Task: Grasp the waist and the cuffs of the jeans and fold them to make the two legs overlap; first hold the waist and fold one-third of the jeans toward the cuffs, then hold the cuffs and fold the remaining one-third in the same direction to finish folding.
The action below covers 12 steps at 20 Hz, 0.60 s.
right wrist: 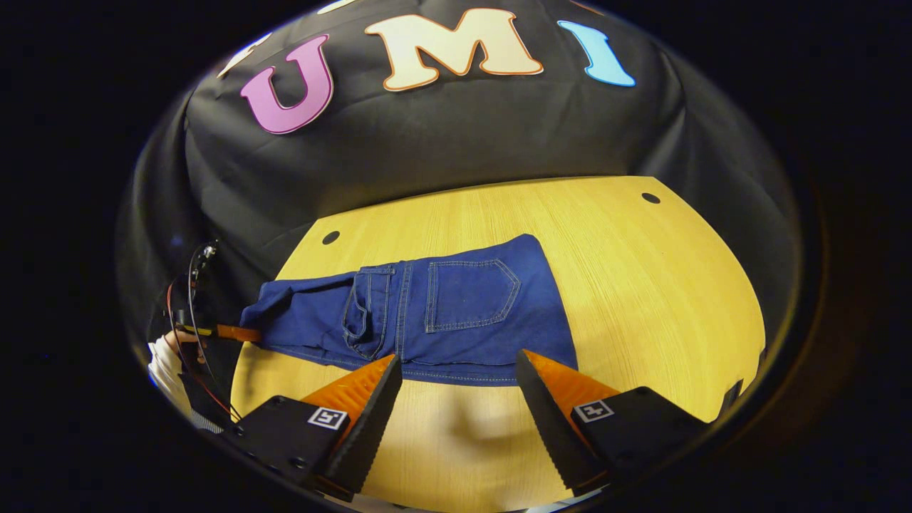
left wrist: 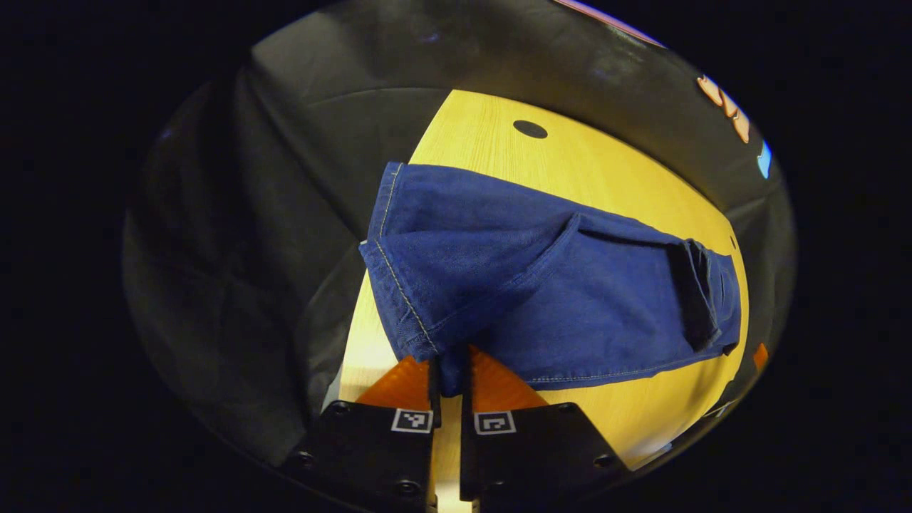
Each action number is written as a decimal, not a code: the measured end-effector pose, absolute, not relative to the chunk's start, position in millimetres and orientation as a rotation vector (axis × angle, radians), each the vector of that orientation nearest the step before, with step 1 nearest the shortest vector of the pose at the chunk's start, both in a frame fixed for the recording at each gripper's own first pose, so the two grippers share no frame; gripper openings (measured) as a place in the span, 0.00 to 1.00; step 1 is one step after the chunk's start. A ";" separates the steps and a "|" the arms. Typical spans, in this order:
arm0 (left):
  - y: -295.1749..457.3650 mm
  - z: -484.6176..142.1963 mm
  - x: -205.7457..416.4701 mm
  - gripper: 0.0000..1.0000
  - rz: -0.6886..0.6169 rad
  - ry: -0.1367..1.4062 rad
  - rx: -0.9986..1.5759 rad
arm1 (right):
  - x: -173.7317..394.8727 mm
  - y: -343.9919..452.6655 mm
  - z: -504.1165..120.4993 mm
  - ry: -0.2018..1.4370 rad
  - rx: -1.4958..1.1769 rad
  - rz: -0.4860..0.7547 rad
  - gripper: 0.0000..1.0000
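Observation:
Dark blue jeans (right wrist: 456, 306) lie lengthwise on the yellow wooden table (right wrist: 641, 285), one back pocket facing up. In the left gripper view the jeans (left wrist: 541, 285) stretch away from me, and my left gripper (left wrist: 451, 358) is shut on the hemmed cuff end, denim pinched between both fingers. That gripper (right wrist: 239, 333) also shows at the far left of the right gripper view, holding the cuff end slightly off the table. My right gripper (right wrist: 456, 381) stands open just in front of the near edge of the jeans, below the pocket, with nothing between its fingers.
The table (left wrist: 499, 135) has small round dark holes (right wrist: 330, 237) (right wrist: 650, 197) near its far corners. A hand in a white sleeve (right wrist: 165, 363) holds the left gripper beyond the table's left edge. Black cloth wall surrounds the table. Bare tabletop lies right of the jeans.

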<state>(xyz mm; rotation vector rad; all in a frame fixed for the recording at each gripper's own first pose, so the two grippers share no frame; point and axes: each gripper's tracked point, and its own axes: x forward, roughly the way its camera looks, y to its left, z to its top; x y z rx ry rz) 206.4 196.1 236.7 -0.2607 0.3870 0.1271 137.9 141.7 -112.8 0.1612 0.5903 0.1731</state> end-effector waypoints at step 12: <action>182.2 266.1 198.2 0.01 0.095 0.316 -0.399 | 113.2 87.4 -103.4 0.547 0.222 0.084 0.94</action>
